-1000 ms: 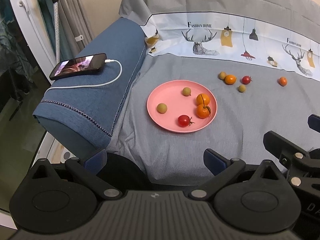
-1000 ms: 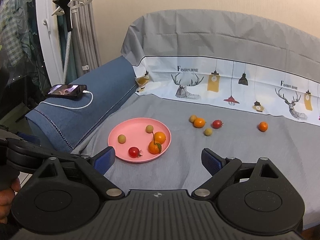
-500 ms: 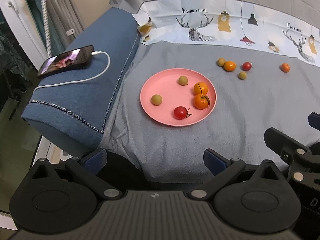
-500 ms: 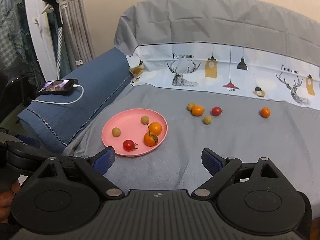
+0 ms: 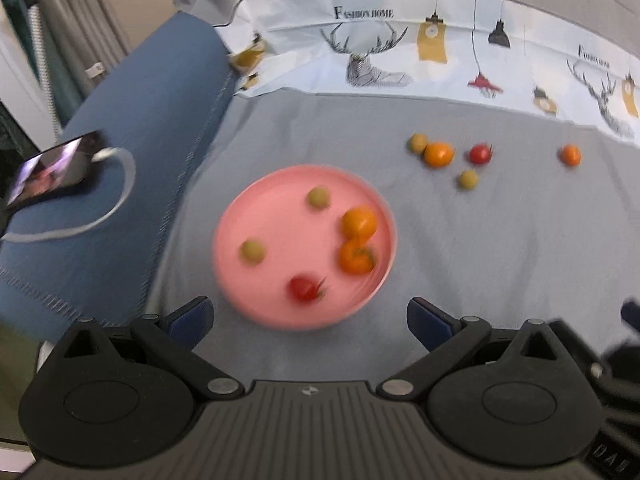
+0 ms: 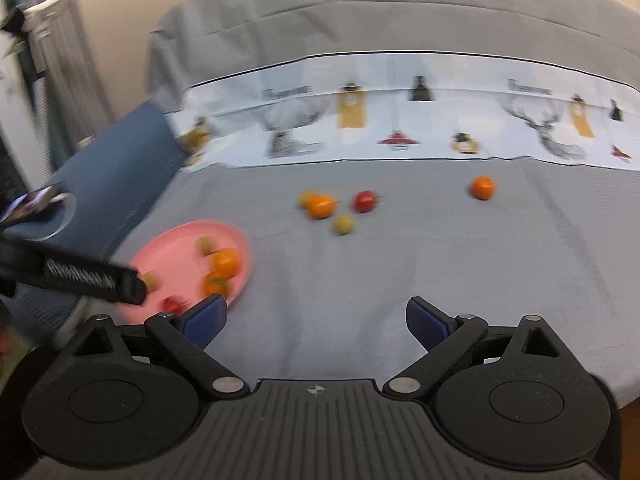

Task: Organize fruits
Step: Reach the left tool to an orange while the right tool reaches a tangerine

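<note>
A pink plate [image 5: 276, 208] [image 6: 176, 248] lies on the grey cover with two oranges [image 5: 359, 222], two green fruits [image 5: 252, 251] and a red tomato [image 5: 303, 288] on it. Farther right, loose on the cover, lie an orange [image 5: 439, 154] [image 6: 320, 205], a red tomato [image 5: 479, 153] [image 6: 365, 201], two green fruits [image 5: 467, 179] [image 6: 344, 224] and a lone orange [image 5: 569, 155] [image 6: 482, 187]. My left gripper [image 5: 310, 318] is open just short of the plate's near rim. My right gripper [image 6: 316, 318] is open over bare cover, with the loose fruits ahead of it. Both views are blurred.
A blue cushion [image 5: 132, 148] lies left of the plate with a phone [image 5: 48, 170] and its white cable on it. A printed sheet [image 5: 440, 40] covers the backrest behind the fruits. The left gripper's arm [image 6: 80, 276] crosses the plate's left side in the right wrist view.
Both grippers have moved forward over the cover, so plate and fruits look larger. The left one has closed in on the plate. The right one has swung right towards the loose fruits.
</note>
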The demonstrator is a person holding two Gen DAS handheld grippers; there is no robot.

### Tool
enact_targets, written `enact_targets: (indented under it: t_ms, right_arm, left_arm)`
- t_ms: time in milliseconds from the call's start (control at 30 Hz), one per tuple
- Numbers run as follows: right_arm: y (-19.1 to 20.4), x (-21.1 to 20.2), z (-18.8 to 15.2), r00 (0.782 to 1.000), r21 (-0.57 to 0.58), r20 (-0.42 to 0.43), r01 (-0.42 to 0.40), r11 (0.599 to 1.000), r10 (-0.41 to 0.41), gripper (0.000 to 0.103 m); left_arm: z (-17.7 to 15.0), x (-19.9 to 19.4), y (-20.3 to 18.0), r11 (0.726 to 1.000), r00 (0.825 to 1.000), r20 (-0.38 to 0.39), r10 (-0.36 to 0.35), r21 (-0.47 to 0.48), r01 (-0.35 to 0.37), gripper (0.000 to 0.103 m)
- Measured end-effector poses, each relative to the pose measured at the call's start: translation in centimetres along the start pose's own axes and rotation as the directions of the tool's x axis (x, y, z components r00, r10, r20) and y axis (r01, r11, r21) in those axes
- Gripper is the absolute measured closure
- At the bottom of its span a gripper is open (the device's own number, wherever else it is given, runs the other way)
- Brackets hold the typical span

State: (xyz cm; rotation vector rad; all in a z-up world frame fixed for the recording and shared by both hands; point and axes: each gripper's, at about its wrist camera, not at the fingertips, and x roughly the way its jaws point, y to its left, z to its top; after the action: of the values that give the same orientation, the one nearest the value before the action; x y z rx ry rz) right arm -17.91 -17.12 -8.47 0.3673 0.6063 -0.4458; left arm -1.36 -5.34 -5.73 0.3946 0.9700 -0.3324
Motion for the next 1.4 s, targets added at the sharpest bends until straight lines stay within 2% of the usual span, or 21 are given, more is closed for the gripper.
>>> enact_targets:
  t_ms: [100,200,267,367,500,600,733,767,800,867,933,1000,1033,1067,1100,1133,1233,1333,1400]
  right_arm:
    - [-3.3,2.8,1.9,0.996,0.062,0.033,0.078,0.995,-0.080,0.006]
    - [-6.8,6.8,4.0,0.982,0.112,0.071,0.166,0.980,-0.175,0.006]
    - [-9.3,9.9,5.5,0.971,0.148,0.083,0.212,0.966,-0.226,0.006]
    - [-12.6,14.8,7.1,0.956,0.186,0.077,0.264,0.946,-0.282,0.006]
    - [-16.1,21.4,8.3,0.941,0.193,0.039,0.324,0.926,-0.337,0.006]
    - [-17.6,25.1,8.8,0.928,0.196,0.024,0.360,0.912,-0.371,0.006]
    - [-18.9,28.5,8.6,0.916,0.197,-0.009,0.395,0.897,-0.402,0.005]
    - [-18.7,28.7,8.1,0.911,0.178,0.031,0.401,0.899,-0.412,0.001]
    - [-18.5,28.8,7.7,0.906,0.159,0.052,0.407,0.899,-0.420,0.001]
    - [-18.7,28.8,7.7,0.909,0.167,0.053,0.401,0.901,-0.414,0.001]
    - [-18.8,28.7,7.7,0.909,0.170,0.059,0.399,0.901,-0.413,0.001]
    - [-18.7,28.6,7.7,0.909,0.166,0.056,0.400,0.901,-0.414,0.001]
    - [-18.7,28.4,7.7,0.908,0.167,0.060,0.401,0.901,-0.415,0.004]
    - [-18.5,28.1,7.7,0.908,0.165,0.076,0.396,0.903,-0.412,0.023]
    - [-18.4,27.8,7.7,0.917,0.157,0.091,0.373,0.915,-0.389,0.040]
    - [-18.2,27.7,7.8,0.921,0.149,0.095,0.363,0.920,-0.379,0.063]
    - [-18.1,27.5,7.5,0.919,0.158,0.103,0.363,0.918,-0.381,0.064]
    - [-18.1,26.7,7.6,0.918,0.176,0.096,0.364,0.915,-0.384,0.064]
    - [-18.0,25.5,7.7,0.919,0.184,0.094,0.362,0.914,-0.383,0.064]
  left_arm:
    - [3.8,2.4,-2.5,0.999,1.000,0.001,-0.024,-0.031,0.024,0.000]
    - [7.3,5.6,-5.4,0.998,0.999,0.009,-0.036,-0.047,0.036,0.000]
    - [9.6,8.3,-7.1,0.997,0.999,-0.016,-0.040,-0.064,0.039,0.000]
    - [12.6,12.5,-9.1,0.988,0.993,-0.052,-0.106,-0.122,0.099,0.000]
    - [15.3,17.6,-10.9,0.977,0.987,-0.089,-0.136,-0.177,0.118,0.000]
    - [16.3,20.8,-11.6,0.964,0.980,-0.110,-0.163,-0.227,0.135,0.000]
    - [16.5,24.2,-12.0,0.966,0.977,-0.164,-0.138,-0.241,0.096,0.000]
    - [16.3,24.9,-12.0,0.965,0.974,-0.179,-0.138,-0.245,0.092,0.000]
    - [15.9,25.4,-11.9,0.966,0.973,-0.183,-0.141,-0.242,0.094,0.000]
    - [15.6,25.1,-12.3,0.975,0.982,-0.147,-0.116,-0.205,0.084,0.000]
    - [15.4,25.2,-12.6,0.982,0.984,-0.149,-0.099,-0.173,0.073,0.000]
    - [15.2,24.9,-12.8,0.983,0.984,-0.153,-0.090,-0.169,0.064,0.000]
    - [15.2,24.7,-12.7,0.981,0.983,-0.160,-0.088,-0.185,0.058,0.001]
    - [15.2,24.5,-12.6,0.978,0.984,-0.155,-0.087,-0.199,0.055,0.012]
    - [15.2,23.9,-12.5,0.976,0.986,-0.139,-0.092,-0.208,0.062,0.037]
    - [15.3,23.5,-12.5,0.976,0.986,-0.131,-0.103,-0.203,0.076,0.056]
    - [15.4,22.8,-12.3,0.974,0.979,-0.168,-0.114,-0.214,0.076,0.055]
    - [15.4,21.7,-11.6,0.965,0.972,-0.177,-0.153,-0.239,0.108,0.058]
    - [15.2,20.5,-11.0,0.960,0.969,-0.171,-0.180,-0.247,0.135,0.072]
